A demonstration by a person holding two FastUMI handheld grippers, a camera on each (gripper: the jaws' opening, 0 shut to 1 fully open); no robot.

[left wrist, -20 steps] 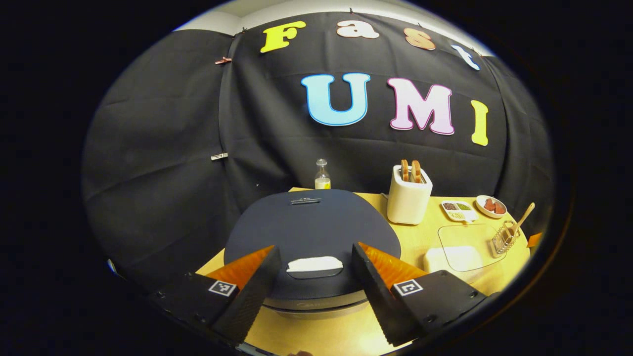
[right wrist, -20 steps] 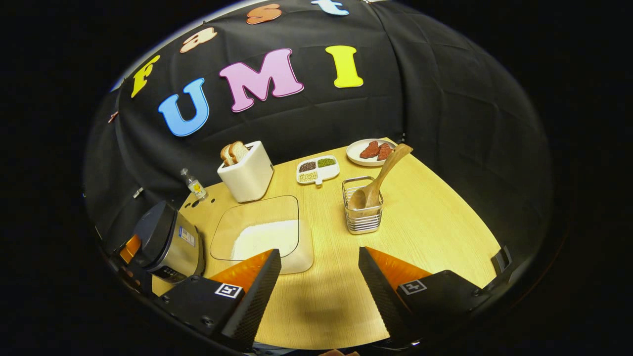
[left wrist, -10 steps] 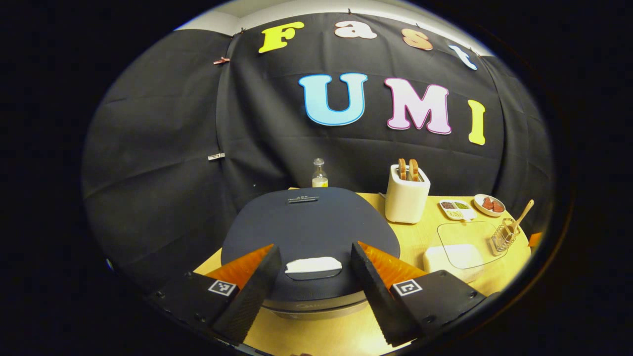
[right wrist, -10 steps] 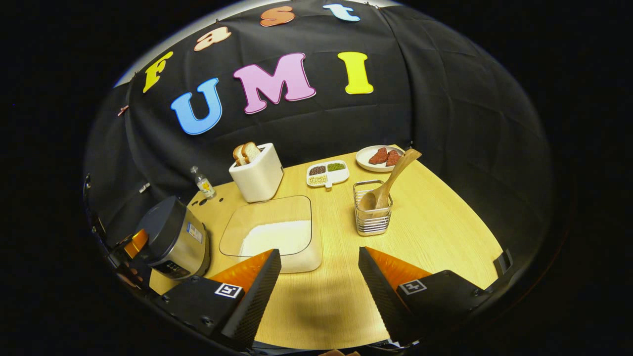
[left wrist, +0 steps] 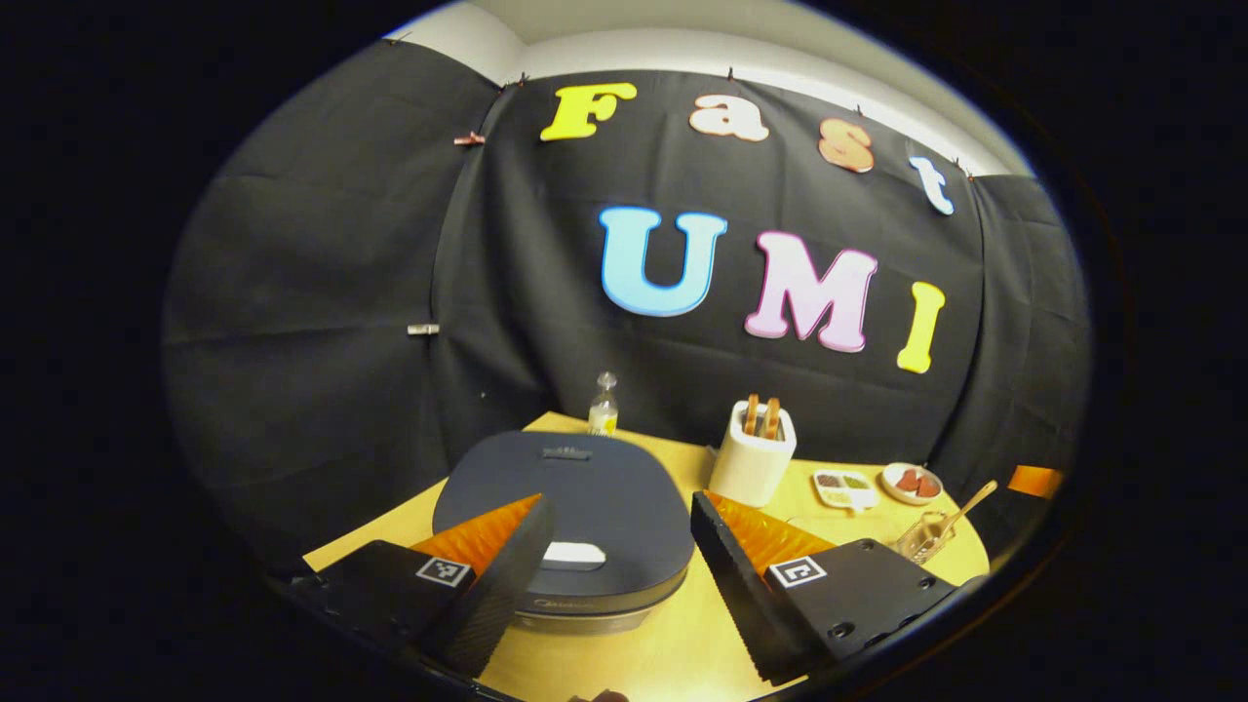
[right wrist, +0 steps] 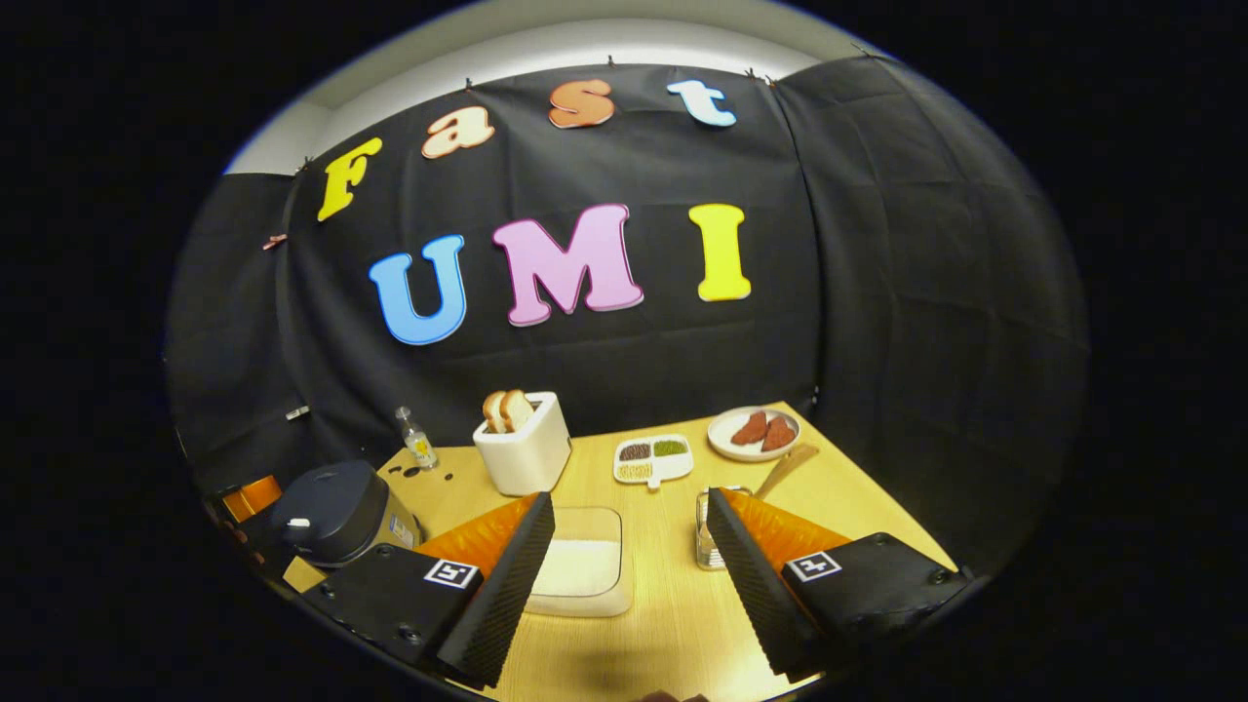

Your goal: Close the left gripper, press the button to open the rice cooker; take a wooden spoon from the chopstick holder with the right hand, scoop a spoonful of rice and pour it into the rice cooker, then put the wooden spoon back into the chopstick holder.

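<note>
- Rice cooker (left wrist: 564, 522): lid down, at lower centre of the left gripper view; its pale button (left wrist: 573, 556) lies just ahead, between the fingers.
- Left gripper (left wrist: 614, 575): jaws spread wide, holding nothing; not yet closed for pressing.
- Right gripper (right wrist: 629, 575): released, empty.
- Wooden spoon (right wrist: 785, 463): handle leans upper right from the chopstick holder (right wrist: 704, 531), which is partly hidden behind a finger.

rice cooker (right wrist: 336, 507) left | toaster (right wrist: 526, 453) behind rice tray (right wrist: 585, 570) | chopstick holder (right wrist: 704, 536) right
</note>
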